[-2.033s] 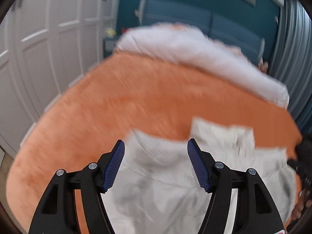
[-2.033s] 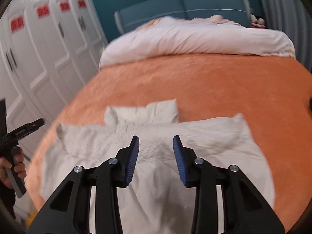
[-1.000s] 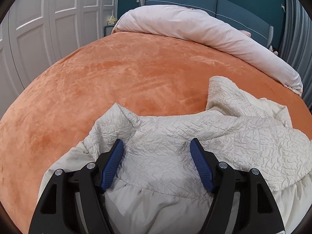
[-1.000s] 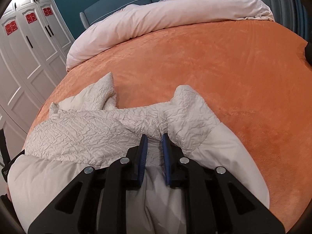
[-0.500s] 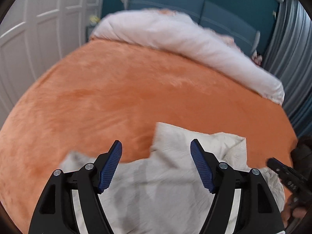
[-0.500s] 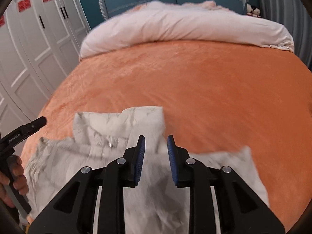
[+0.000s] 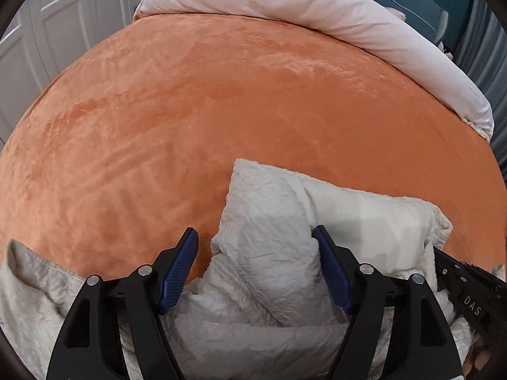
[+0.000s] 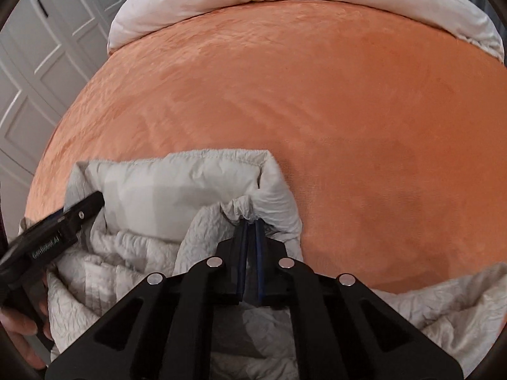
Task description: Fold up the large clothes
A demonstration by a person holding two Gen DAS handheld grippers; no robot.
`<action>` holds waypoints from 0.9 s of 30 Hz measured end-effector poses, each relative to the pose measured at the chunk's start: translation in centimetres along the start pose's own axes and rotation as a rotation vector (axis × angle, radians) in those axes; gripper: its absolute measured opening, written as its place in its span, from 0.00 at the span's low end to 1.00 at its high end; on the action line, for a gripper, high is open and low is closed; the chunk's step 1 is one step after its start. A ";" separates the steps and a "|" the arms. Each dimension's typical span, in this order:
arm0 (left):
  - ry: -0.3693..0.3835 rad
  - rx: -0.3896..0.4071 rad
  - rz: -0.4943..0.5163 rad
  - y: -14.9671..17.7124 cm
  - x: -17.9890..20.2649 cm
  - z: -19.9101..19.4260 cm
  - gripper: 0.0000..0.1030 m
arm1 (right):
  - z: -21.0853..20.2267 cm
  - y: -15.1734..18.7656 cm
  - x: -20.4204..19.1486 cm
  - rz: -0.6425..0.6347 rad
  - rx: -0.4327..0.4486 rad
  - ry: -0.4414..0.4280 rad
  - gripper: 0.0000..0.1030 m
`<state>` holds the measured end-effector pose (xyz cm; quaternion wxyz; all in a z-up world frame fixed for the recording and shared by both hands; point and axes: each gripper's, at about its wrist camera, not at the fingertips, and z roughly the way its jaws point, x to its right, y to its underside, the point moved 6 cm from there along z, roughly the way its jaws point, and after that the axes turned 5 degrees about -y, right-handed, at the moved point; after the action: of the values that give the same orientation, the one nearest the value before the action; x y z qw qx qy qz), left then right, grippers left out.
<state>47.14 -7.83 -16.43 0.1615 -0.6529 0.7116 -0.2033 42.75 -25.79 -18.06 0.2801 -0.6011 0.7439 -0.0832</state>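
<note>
A large cream crinkled jacket (image 7: 263, 253) lies bunched at the near edge of the orange bed (image 7: 221, 95). My left gripper (image 7: 253, 247) is open, its jaws either side of a raised fold of the jacket without pinching it. In the right wrist view the jacket (image 8: 177, 186) is folded over on itself, its smooth lining up. My right gripper (image 8: 250, 224) is shut on a gathered cuff of the jacket. The left tool (image 8: 57, 231) shows at the left, and the right tool (image 7: 469, 294) at the right of the left wrist view.
A pale pink duvet (image 7: 317, 3) is rolled up across the head of the bed, before a blue headboard. White wardrobe doors (image 8: 38, 47) stand to the left. Grey curtains (image 7: 488, 47) hang at the right. The orange bedspread (image 8: 348, 110) stretches beyond the jacket.
Both grippers have dropped back down to the jacket. The right one has shut on the gathered cuff. A part of the jacket is now folded over, lining up.
</note>
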 end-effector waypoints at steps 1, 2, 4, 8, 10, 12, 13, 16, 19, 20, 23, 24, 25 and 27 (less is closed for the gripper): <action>-0.008 0.004 0.006 0.2 0.1 0.2 0.74 | 0.2 0.1 0.0 -0.005 0.012 0.005 0.01; -0.014 0.007 0.009 0.3 0.2 0.3 0.75 | 0.2 0.2 -0.1 -0.015 0.025 0.014 0.01; -0.026 0.017 0.013 0.5 0.3 0.5 0.77 | 0.3 0.2 -0.3 -0.026 0.041 0.022 0.01; -0.052 0.036 0.028 0.8 0.5 0.6 0.78 | 0.1 0.5 -0.3 -0.023 0.066 0.013 0.01; -0.062 0.040 0.034 0.9 0.5 0.5 0.78 | -0.1 0.4 -0.3 -0.026 0.072 0.019 0.01; -0.069 0.043 0.037 0.9 0.5 0.4 0.78 | -1.0 0.4 -0.5 -0.024 0.088 0.032 0.03; -0.072 0.044 0.036 0.9 0.4 0.2 0.78 | -1.7 0.5 -0.4 -0.011 0.100 0.037 0.04; -0.104 0.053 0.021 0.9 -0.3 -1.3 0.77 | -5.9 1.6 -1.0 0.050 0.154 -0.020 0.09; -0.072 0.090 -0.057 1.5 -2.1 -5.6 0.77 | -10.2 4.0 -3.0 -0.004 0.182 -0.054 0.09; -0.050 0.092 -0.082 2.0 -2.6 -7.0 0.76 | -11.2 4.8 -3.6 -0.028 0.182 -0.053 0.09; -0.003 0.131 -0.117 4.2 -4.7 -12.0 0.76 | -13.7 8.0 -5.7 -0.074 0.168 -0.082 0.09; -0.004 0.144 -0.109 5.2 -5.3 -13.4 0.76 | -14.3 9.4 -6.5 -0.082 0.157 -0.094 0.09; -0.009 0.153 -0.096 6.5 -6.0 -14.8 0.76 | -14.6 10.3 -7.1 -0.088 0.153 -0.100 0.09; -0.019 0.159 -0.075 8.9 -7.1 -16.8 0.76 | -15.0 12.3 -8.1 -0.092 0.145 -0.110 0.09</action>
<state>31.84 1.15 -6.62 0.2121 -0.6662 0.6665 -0.2588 25.52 -18.13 -8.76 0.3592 -0.6164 0.6909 -0.1165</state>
